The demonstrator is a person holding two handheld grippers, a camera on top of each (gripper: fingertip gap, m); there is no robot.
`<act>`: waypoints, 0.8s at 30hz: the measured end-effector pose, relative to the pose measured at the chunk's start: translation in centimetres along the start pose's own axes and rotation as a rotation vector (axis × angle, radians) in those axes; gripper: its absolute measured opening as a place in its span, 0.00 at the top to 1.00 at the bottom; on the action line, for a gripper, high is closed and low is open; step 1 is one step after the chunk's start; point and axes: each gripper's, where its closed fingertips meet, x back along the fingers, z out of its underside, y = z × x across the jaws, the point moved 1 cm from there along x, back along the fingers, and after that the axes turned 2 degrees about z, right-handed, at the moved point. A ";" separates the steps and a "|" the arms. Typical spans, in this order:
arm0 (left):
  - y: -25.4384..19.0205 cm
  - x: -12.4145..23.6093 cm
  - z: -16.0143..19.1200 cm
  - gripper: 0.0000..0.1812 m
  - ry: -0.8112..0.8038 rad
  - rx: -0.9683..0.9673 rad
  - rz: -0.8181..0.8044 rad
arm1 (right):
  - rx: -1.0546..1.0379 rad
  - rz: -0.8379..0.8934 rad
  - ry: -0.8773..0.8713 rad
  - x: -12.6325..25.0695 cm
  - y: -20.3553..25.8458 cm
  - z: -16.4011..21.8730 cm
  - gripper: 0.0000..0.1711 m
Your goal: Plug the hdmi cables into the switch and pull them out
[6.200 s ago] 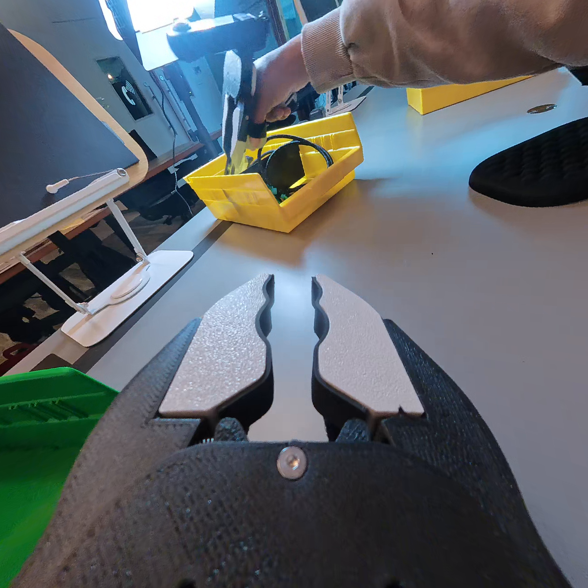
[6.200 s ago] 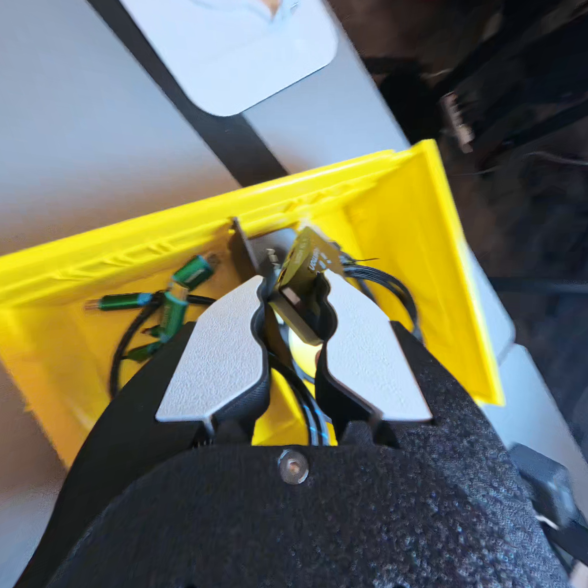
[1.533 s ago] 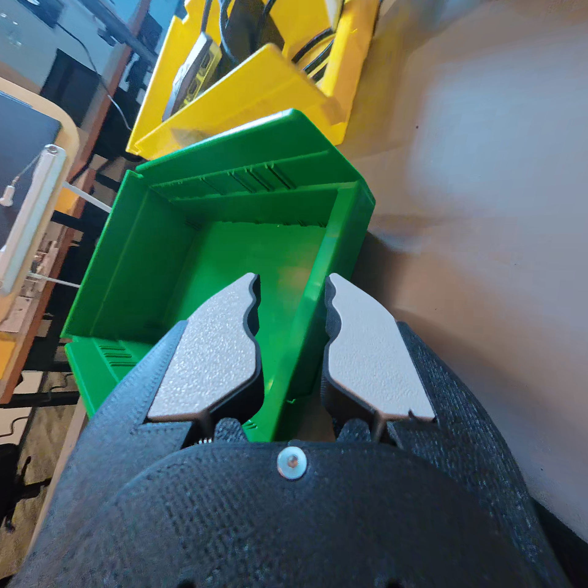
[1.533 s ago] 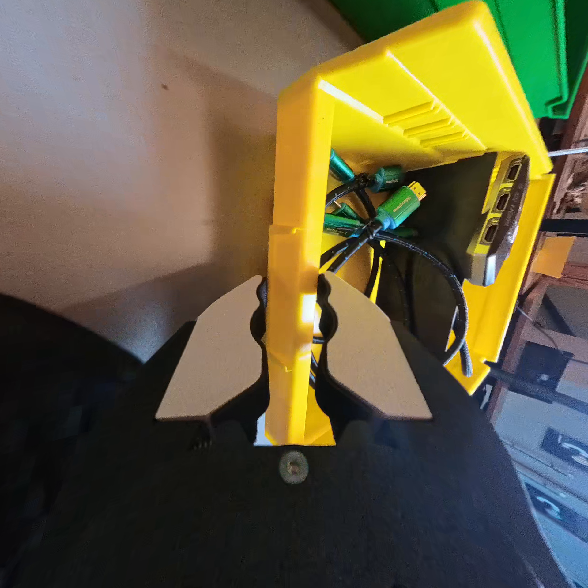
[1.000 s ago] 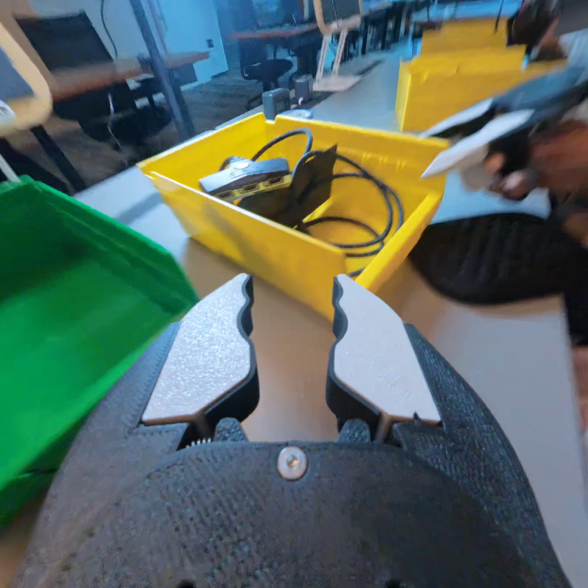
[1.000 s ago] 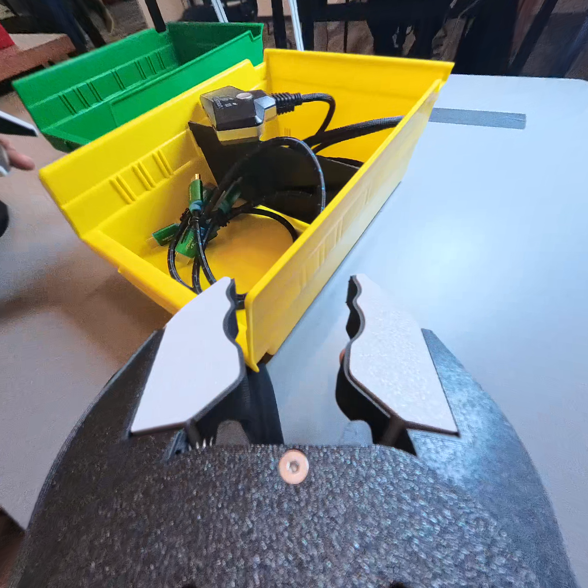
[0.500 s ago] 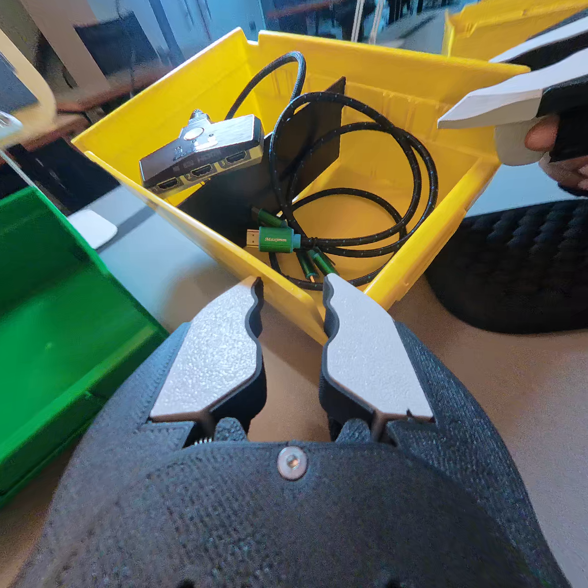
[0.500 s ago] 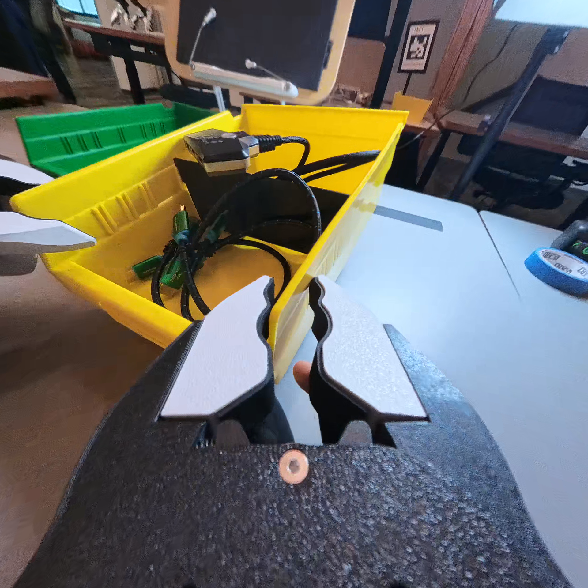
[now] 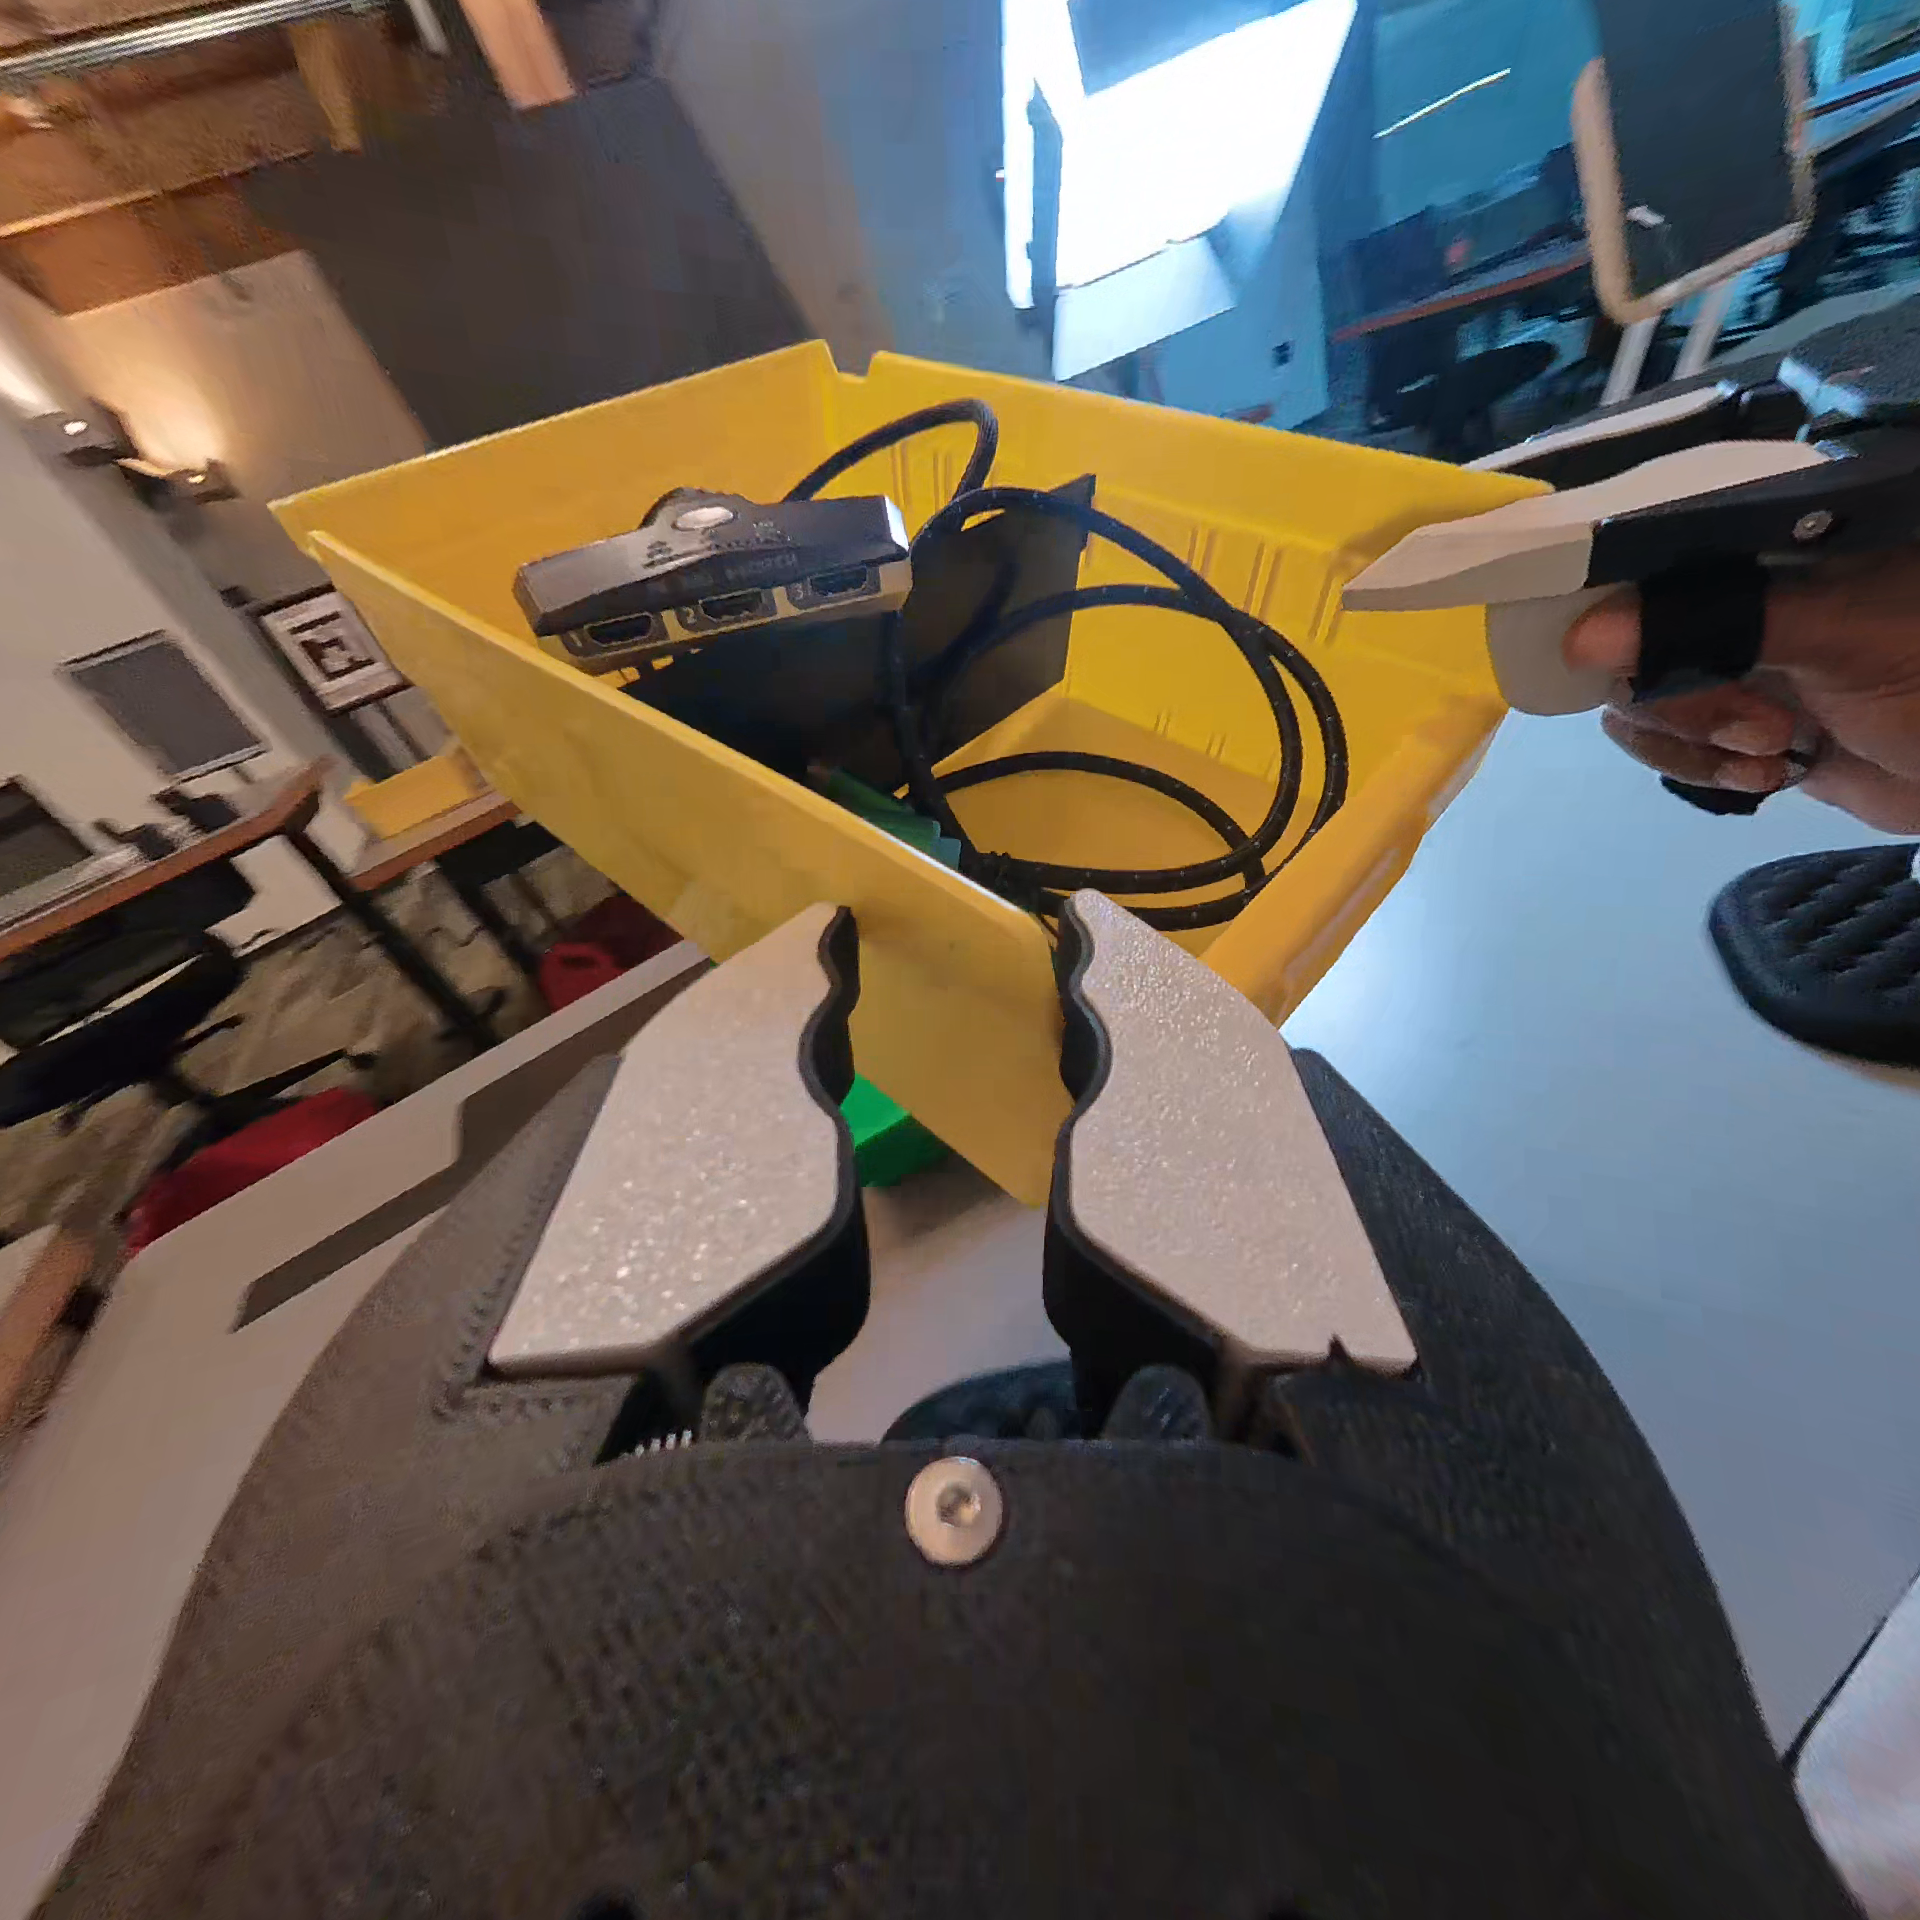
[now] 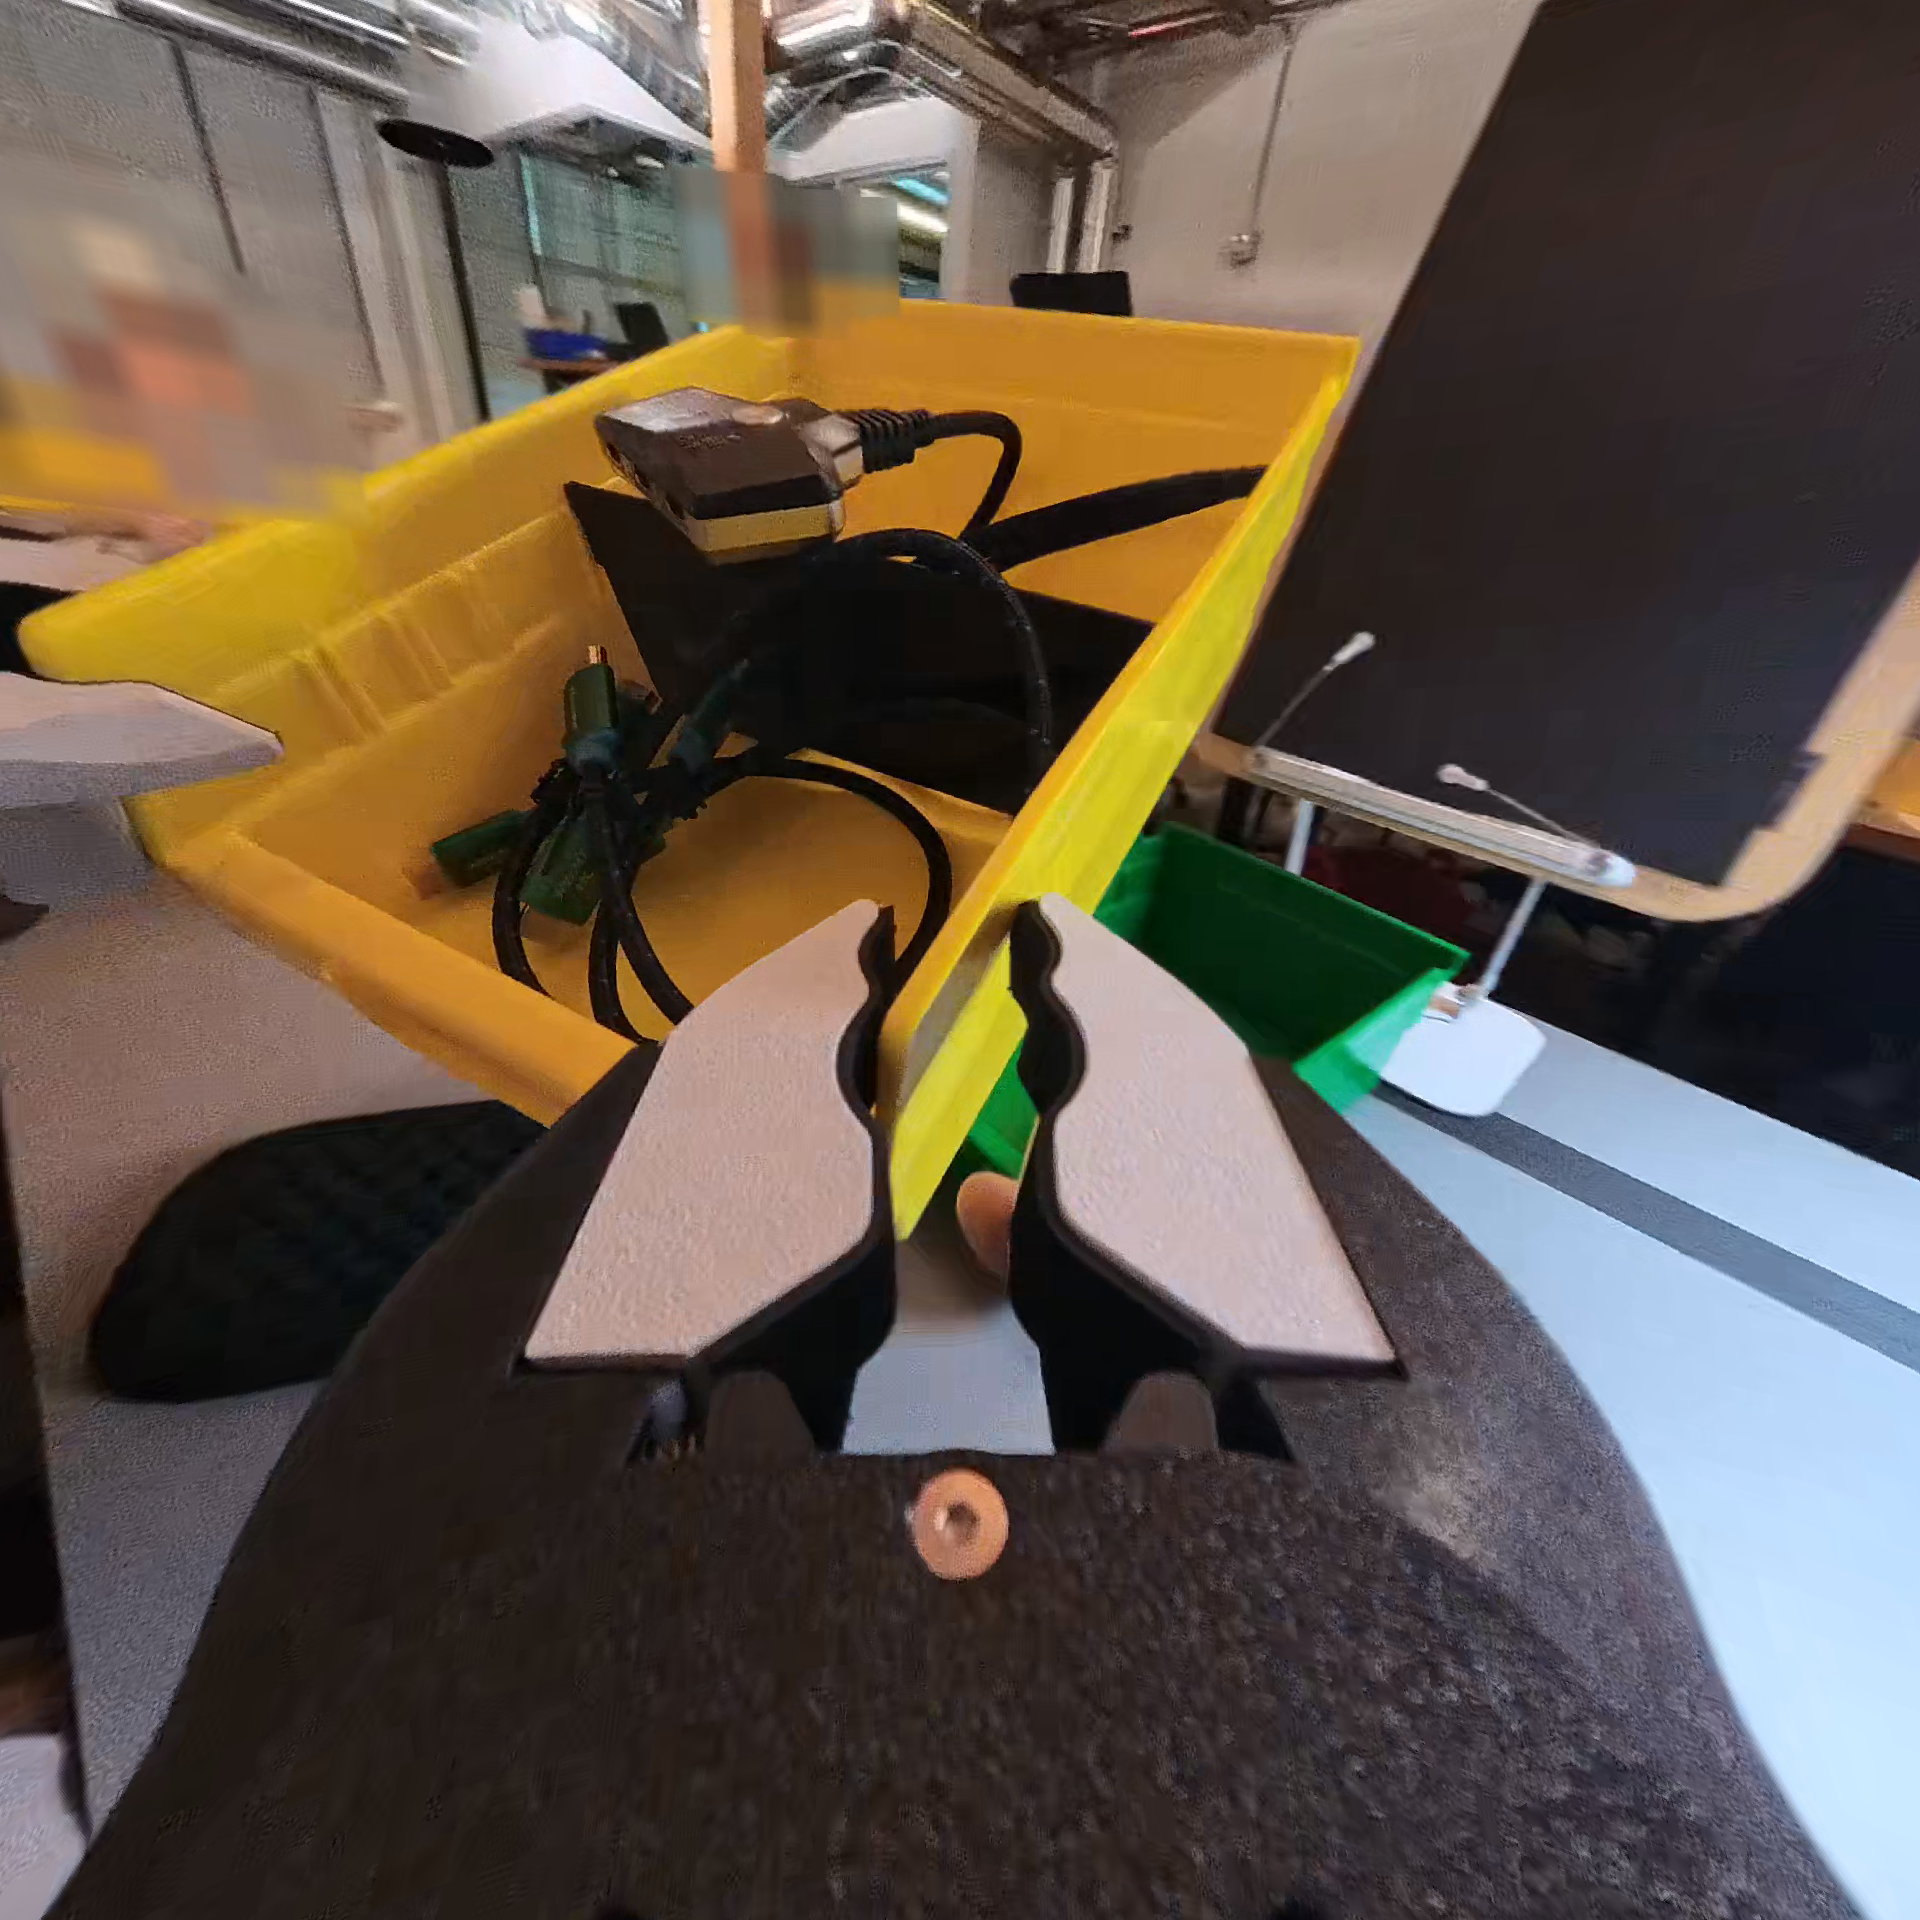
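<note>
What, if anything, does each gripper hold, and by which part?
Both hold the yellow plastic bin: the left gripper and the right gripper each clamp the bin's wall near a corner.

Bright backlight, blurred fisheye edges

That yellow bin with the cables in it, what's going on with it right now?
A person holds a pair of tongs in each hand, and both pairs grip the yellow bin: the left tongs pinch one side wall, the right tongs another. The bin looks tilted. Inside, the black HDMI switch rests on a dark stand, with the coiled black cables loose beside it. Nothing is plugged into its three front ports yet.
</note>
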 end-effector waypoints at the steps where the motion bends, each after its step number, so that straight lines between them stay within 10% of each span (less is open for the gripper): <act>1: 1.4 1.5 0.3 0.79 0.007 0.001 -0.026 | -0.013 -0.048 -0.002 -1.8 1.5 0.0 0.88; 10: 8.3 8.7 8.0 0.78 0.181 0.104 -0.165 | -0.131 -0.320 0.111 -11.9 10.4 5.9 0.86; 24: 10.3 1.9 17.5 0.81 0.282 0.159 -0.168 | 0.164 -0.356 0.408 -11.2 6.4 11.9 0.69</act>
